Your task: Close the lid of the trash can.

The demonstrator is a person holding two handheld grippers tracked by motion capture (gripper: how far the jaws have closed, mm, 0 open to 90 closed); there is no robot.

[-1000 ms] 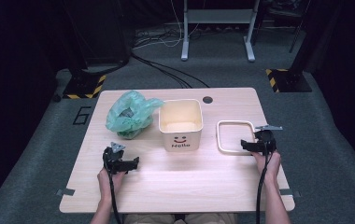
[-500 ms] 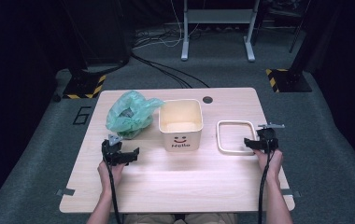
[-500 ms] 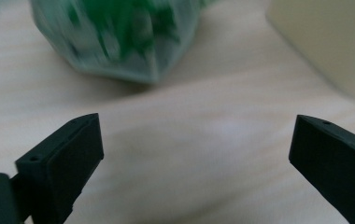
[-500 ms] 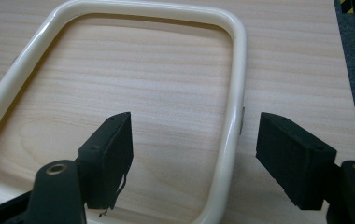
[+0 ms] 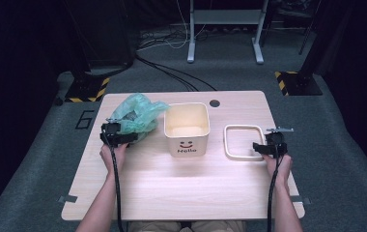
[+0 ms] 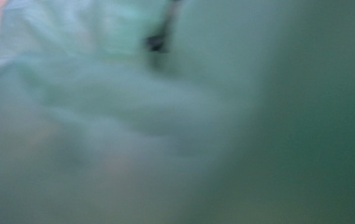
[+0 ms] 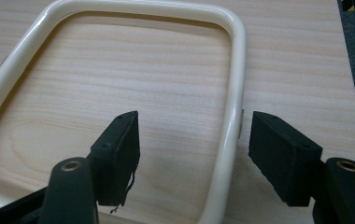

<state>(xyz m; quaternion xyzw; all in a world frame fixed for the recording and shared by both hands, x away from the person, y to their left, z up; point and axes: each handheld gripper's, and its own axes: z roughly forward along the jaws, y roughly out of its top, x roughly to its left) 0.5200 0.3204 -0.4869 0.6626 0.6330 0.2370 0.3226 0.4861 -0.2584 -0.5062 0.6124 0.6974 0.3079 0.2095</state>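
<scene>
Cream frame [image 7: 234, 93] is sitting between the right gripper's [image 7: 192, 144] closing fingers, untouched; the left gripper [image 5: 115, 137] is nosing the green bag [image 5: 135, 116], fingers seemingly apart.

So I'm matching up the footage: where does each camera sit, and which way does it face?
High view: above the person's side, facing forward and down on the table; both forearms, left gripper, right gripper.
Left gripper view: rides that gripper, pressed close to the green bag, blurred.
Right gripper view: looks along its open jaws, which straddle the cream frame.
Shared: bag and frame also show in the high view.
</scene>
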